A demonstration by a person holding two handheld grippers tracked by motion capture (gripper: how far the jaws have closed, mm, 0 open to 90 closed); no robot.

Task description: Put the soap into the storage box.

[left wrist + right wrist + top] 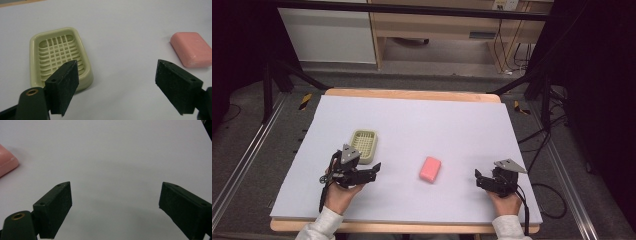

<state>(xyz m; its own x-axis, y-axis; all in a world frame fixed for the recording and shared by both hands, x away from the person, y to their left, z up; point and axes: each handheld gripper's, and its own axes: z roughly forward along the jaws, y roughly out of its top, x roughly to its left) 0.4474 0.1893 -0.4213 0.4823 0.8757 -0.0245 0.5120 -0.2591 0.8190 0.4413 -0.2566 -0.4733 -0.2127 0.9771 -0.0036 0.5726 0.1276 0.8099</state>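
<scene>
A pink bar of soap (430, 169) lies flat on the table's front half, between my two grippers. A pale green soap dish (363, 145) with a grid floor sits to its left, with nothing in it. My left gripper (373, 172) hovers just in front of the dish, its jaws wide open and holding nothing. In the left gripper view the soap dish (60, 57) lies beyond the left jaw and the soap (193, 48) at far right. My right gripper (478, 179) is open to the right of the soap. The soap (6, 162) sits at the left edge of the right gripper view.
A pale lilac sheet (437, 125) covers the wooden table. Metal frame legs, cables (537, 145) and a wooden desk (437, 25) stand beyond and beside the table. The person's hands enter from the front edge.
</scene>
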